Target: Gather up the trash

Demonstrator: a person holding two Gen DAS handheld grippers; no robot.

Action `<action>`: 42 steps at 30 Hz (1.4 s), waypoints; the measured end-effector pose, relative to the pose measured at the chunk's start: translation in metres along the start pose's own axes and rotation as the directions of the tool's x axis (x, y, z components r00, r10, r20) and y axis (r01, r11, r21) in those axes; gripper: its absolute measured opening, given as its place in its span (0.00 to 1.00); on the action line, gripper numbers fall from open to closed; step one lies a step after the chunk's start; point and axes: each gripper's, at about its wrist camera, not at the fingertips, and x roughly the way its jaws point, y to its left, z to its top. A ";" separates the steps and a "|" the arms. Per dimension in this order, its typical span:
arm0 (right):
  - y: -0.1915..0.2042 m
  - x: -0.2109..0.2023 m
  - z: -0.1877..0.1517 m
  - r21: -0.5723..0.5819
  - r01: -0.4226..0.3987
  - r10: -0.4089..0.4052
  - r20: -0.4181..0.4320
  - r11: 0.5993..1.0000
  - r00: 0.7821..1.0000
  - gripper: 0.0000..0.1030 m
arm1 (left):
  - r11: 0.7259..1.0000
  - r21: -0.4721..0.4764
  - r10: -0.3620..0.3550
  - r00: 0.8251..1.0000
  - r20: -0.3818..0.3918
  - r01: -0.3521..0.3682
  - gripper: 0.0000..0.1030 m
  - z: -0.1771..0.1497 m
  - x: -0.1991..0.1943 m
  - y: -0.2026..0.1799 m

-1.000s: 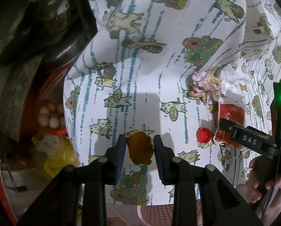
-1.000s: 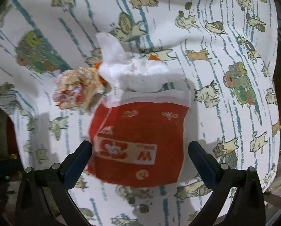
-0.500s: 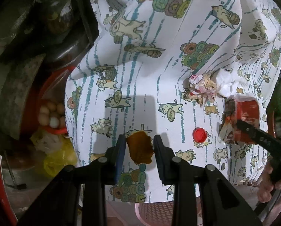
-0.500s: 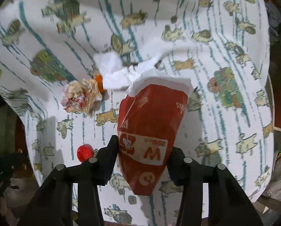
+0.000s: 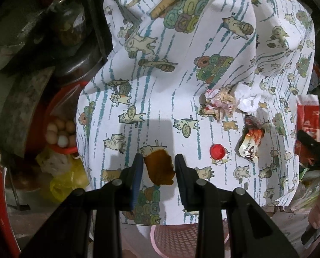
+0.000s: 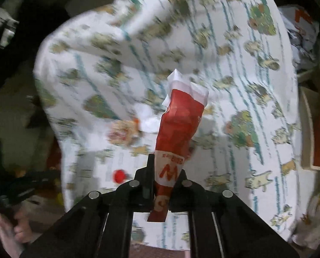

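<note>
On a table draped w/ a cat-print cloth (image 5: 160, 99), trash pickup is mid-way. Right gripper (image 6: 163, 178) is pinched tight on a red paper fry bag (image 6: 179, 133), crushed into a narrow cone w/ white rim up top, lifted clear of the cloth; view is motion-blurred. Left gripper (image 5: 157, 167) is part-open, jaws either side of a flat brown food scrap (image 5: 160, 167); can't tell if pads touch it. On the cloth: crumpled greasy wrapper (image 5: 220, 105) touching a wadded white napkin (image 5: 246, 99), a creased foil sachet (image 5: 251, 144), a small glossy red bottle cap (image 5: 217, 151) near it. Likely next: carry bag to a bin (none clearly seen), then close left jaws on the scrap — thin, limp, so needs a low, gentle pinch.
</note>
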 end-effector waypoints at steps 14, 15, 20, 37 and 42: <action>0.029 -0.058 -0.019 -0.125 0.058 -0.042 0.126 0.990 0.991 0.09 | 0.996 0.082 -0.037 0.983 0.179 0.023 0.27 -0.023 -0.064 -0.018; 0.034 -0.061 -0.020 -0.115 0.061 -0.047 0.124 0.991 0.991 0.09 | 0.997 0.075 -0.044 0.983 0.179 0.031 0.27 -0.025 -0.069 -0.018; 0.067 -0.083 -0.027 -0.115 0.039 -0.024 0.129 0.993 0.991 0.09 | 0.996 0.078 -0.051 0.980 0.195 0.036 0.27 -0.034 -0.093 -0.023; 0.102 -0.049 -0.129 -0.301 0.076 -0.112 -0.104 0.951 0.988 0.09 | 0.992 0.046 -0.112 0.993 -0.040 0.114 0.27 -0.114 -0.040 -0.022; 0.094 -0.014 -0.157 -0.354 0.077 -0.183 -0.279 0.932 0.943 0.09 | 0.993 0.011 -0.110 0.979 -0.171 0.113 0.27 -0.127 -0.005 -0.019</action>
